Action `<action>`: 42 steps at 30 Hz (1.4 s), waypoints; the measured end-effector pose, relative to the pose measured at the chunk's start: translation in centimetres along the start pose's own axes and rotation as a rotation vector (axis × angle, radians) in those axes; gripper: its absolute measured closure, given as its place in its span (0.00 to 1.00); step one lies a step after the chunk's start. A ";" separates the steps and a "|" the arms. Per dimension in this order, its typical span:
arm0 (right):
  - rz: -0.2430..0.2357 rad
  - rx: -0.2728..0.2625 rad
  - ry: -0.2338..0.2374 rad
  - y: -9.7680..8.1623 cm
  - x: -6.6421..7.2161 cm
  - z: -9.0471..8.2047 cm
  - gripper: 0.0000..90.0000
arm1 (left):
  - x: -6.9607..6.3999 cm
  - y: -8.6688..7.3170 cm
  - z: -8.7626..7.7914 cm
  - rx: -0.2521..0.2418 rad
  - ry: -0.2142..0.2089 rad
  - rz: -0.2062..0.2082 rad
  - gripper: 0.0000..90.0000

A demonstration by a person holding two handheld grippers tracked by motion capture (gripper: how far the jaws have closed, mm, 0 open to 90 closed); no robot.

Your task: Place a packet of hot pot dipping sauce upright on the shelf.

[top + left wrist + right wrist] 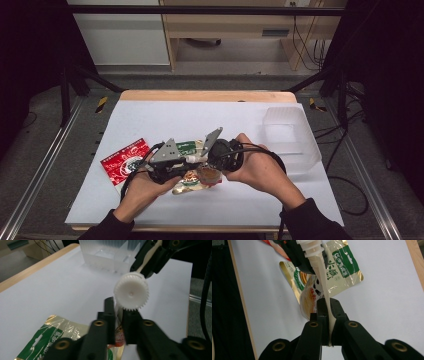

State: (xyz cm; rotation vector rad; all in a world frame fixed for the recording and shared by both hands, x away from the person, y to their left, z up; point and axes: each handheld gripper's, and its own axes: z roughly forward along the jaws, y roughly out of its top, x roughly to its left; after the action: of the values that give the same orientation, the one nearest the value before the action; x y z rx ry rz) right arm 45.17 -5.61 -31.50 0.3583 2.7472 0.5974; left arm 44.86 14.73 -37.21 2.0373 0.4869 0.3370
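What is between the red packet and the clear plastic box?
In the high view, the left gripper and right gripper, both gripping a spouted pouch, sit between the red packet and the clear plastic box.

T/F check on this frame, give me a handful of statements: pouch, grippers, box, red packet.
1. The right gripper has its jaws shut on the pouch. True.
2. The cap on the pouch is black. False: the cap is white with a ribbed rim.
3. A clear plastic box stands on the table, to the right of the hands. True.
4. The red packet lies inside the clear box. False: the red packet lies flat on the table, left of the hands and well apart from the box.
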 end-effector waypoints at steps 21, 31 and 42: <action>0.055 -0.041 0.033 -4.4 -5.2 -2.1 0.99 | 3.1 -4.2 -2.1 0.057 0.154 -0.147 0.13; 0.052 -0.061 0.016 -5.0 -6.9 -3.6 0.99 | 4.9 -6.5 -4.7 0.015 0.240 -0.196 0.13; 0.054 -0.076 0.010 -6.3 -8.8 -5.5 0.99 | 5.4 -8.8 -6.8 0.028 0.331 -0.199 0.13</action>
State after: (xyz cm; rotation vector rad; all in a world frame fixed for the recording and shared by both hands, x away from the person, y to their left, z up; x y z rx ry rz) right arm 50.32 -15.85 -27.41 0.4140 2.7226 0.7170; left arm 44.91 26.35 -41.42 1.9467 0.8946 0.5516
